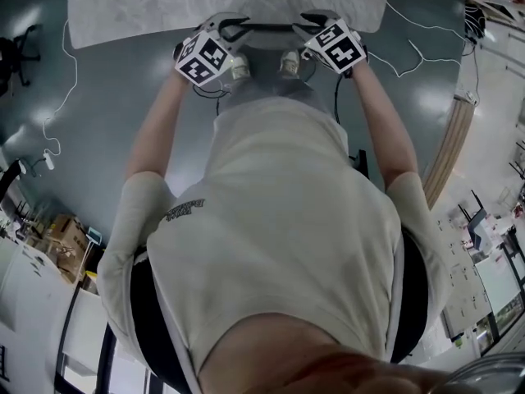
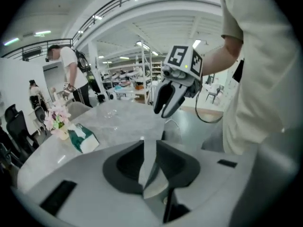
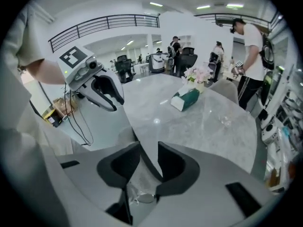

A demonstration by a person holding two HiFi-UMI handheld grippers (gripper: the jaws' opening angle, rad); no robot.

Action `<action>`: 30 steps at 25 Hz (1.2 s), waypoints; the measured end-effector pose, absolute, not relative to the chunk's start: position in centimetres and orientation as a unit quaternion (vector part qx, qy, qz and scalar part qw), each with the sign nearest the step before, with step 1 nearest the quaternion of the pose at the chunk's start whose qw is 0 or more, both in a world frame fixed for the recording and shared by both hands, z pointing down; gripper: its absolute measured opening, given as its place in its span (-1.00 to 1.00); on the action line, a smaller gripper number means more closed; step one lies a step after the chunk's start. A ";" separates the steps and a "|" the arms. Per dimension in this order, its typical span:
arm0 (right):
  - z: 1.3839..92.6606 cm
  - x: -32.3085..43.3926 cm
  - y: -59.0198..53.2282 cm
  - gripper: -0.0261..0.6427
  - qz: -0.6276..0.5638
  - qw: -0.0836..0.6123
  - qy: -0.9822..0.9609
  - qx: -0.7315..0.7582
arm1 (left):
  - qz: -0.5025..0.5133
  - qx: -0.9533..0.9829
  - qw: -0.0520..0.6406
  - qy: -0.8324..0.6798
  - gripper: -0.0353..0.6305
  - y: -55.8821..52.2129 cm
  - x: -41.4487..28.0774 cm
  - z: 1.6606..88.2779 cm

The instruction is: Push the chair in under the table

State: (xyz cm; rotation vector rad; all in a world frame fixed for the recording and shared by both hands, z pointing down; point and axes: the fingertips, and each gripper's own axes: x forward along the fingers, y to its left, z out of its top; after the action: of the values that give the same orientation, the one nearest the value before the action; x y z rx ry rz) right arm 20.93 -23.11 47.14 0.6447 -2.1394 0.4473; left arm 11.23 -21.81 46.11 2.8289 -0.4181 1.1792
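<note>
Left hand-held gripper and right hand-held gripper are shown part-open and empty, held clear beside the chair, which is seen against the marble tabletop edge, the push being judged finished.

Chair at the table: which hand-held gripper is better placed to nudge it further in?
Right, narrowly. The right hand-held gripper and left hand-held gripper both hover open, empty, by the chair back; the right looks slightly nearer the table.

Open workshop hall: mezzanine railing, shelving.
</note>
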 end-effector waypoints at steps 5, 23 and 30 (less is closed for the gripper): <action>41.5 20.5 -25.7 -0.59 0.173 0.344 -0.865 0.322 | 0.285 0.943 -0.018 -0.171 -0.70 -24.2 12.9 38.2; 20.0 18.4 -29.4 -0.67 0.032 0.159 -0.900 0.404 | 0.023 0.966 -0.026 -0.256 -0.77 -27.5 12.8 15.8; 12.6 17.0 -28.4 -0.75 -0.032 0.093 -0.909 0.405 | 0.035 0.961 -0.096 -0.258 -0.79 -26.6 12.2 11.4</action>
State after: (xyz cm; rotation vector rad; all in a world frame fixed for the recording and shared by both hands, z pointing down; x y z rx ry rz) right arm 17.01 -28.42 12.64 1.2011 -2.6983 -0.0937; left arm 12.18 -26.59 11.39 3.2168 -0.8656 0.1187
